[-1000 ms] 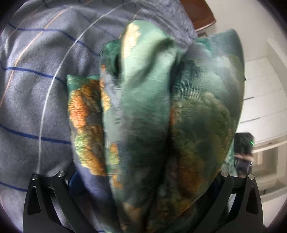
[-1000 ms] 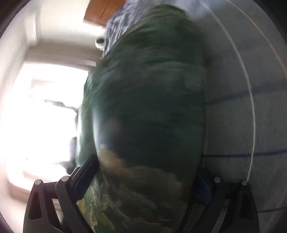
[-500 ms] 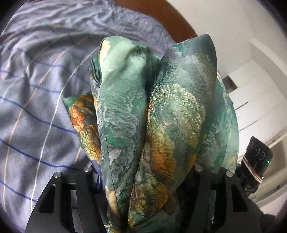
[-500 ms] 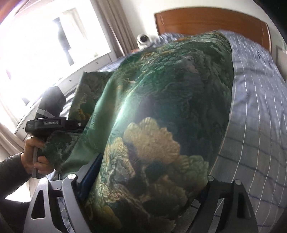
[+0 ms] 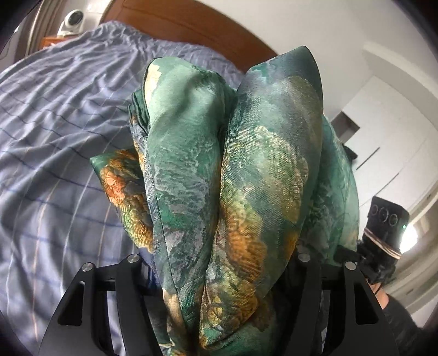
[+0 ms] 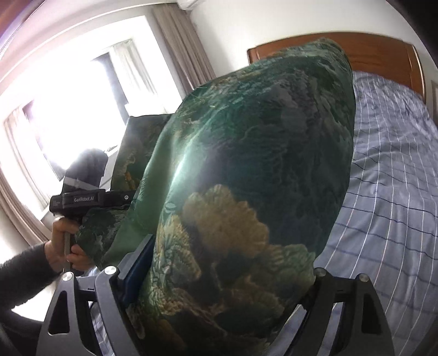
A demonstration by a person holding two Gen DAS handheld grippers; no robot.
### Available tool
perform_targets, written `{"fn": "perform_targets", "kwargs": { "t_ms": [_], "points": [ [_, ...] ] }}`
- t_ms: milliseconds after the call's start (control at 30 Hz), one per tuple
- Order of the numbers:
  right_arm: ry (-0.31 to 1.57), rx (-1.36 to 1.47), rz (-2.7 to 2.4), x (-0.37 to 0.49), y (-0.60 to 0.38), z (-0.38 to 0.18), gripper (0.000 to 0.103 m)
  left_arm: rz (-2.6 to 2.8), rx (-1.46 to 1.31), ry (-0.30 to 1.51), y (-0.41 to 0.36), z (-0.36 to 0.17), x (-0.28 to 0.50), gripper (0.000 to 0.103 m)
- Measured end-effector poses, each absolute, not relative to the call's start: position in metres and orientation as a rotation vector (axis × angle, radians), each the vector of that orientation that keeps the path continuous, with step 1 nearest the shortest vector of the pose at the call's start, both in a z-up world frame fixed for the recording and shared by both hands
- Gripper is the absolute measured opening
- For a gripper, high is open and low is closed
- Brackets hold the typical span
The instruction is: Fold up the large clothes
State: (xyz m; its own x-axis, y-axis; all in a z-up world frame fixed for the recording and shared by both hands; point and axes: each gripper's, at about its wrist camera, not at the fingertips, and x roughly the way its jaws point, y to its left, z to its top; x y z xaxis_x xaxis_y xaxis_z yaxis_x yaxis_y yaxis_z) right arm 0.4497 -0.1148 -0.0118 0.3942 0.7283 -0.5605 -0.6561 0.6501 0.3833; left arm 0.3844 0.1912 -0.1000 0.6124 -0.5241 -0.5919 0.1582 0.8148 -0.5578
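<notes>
A green silky garment (image 5: 191, 164) with orange and gold print hangs bunched in thick folds above the bed. My left gripper (image 5: 219, 257) holds one bundle of it between its fingers; the jaws are opening slightly with the cloth still filling the gap. In the right wrist view the same garment (image 6: 260, 164) bulges between the fingers of my right gripper (image 6: 213, 271), which is shut on it. A stretch of cloth runs between the two grippers. A person's hand (image 6: 63, 246) grips the left gripper's handle at the left.
The bed's blue-grey striped cover (image 5: 54, 137) (image 6: 397, 191) lies below, rumpled toward the wooden headboard (image 5: 191, 24) (image 6: 383, 52). A white camera (image 5: 72, 19) sits beside the bed. A bright window (image 6: 68, 123) with curtains stands left; white cupboards (image 5: 397, 137) right.
Both grippers rose with the garment, lifting it off the bed, and rolled toward level. The left jaws narrowed on the cloth. The headboard came into view.
</notes>
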Motion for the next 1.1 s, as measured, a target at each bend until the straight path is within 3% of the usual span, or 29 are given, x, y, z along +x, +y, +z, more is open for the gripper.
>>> {"fn": "perform_targets", "kwargs": {
  "t_ms": [67, 133, 200, 333, 467, 700, 800, 1100],
  "points": [
    [0.835, 0.179, 0.880, 0.474, -0.126, -0.032, 0.088, -0.386, -0.512, 0.900, 0.187, -0.132, 0.407, 0.077],
    [0.982, 0.275, 0.830, 0.503, -0.135, -0.072, 0.097, -0.360, -0.565, 1.007, 0.187, -0.168, 0.420, 0.079],
    [1.131, 0.337, 0.702, 0.519, -0.146, -0.121, 0.100, -0.331, -0.614, 1.061, 0.187, -0.202, 0.424, 0.090],
    [1.076, 0.591, 0.660, 0.507, -0.186, -0.154, 0.103, -0.393, -0.662, 1.009, 0.199, -0.190, 0.413, 0.091],
    [0.991, 0.510, 0.623, 0.480, -0.208, -0.127, 0.103, -0.357, -0.454, 0.970, 0.205, -0.152, 0.397, 0.090],
    [0.794, 0.122, 0.493, 0.408, -0.216, -0.062, 0.103, 0.021, 0.096, 0.608, 0.163, -0.068, 0.306, 0.103],
    [0.749, 0.017, 0.475, 0.399, -0.224, -0.043, 0.103, 0.163, 0.159, 0.506, 0.132, -0.053, 0.277, 0.103],
    [0.529, -0.102, 0.328, 0.292, -0.219, -0.008, 0.103, 0.090, 0.120, 0.515, 0.064, -0.038, 0.234, 0.103]
  ]
}}
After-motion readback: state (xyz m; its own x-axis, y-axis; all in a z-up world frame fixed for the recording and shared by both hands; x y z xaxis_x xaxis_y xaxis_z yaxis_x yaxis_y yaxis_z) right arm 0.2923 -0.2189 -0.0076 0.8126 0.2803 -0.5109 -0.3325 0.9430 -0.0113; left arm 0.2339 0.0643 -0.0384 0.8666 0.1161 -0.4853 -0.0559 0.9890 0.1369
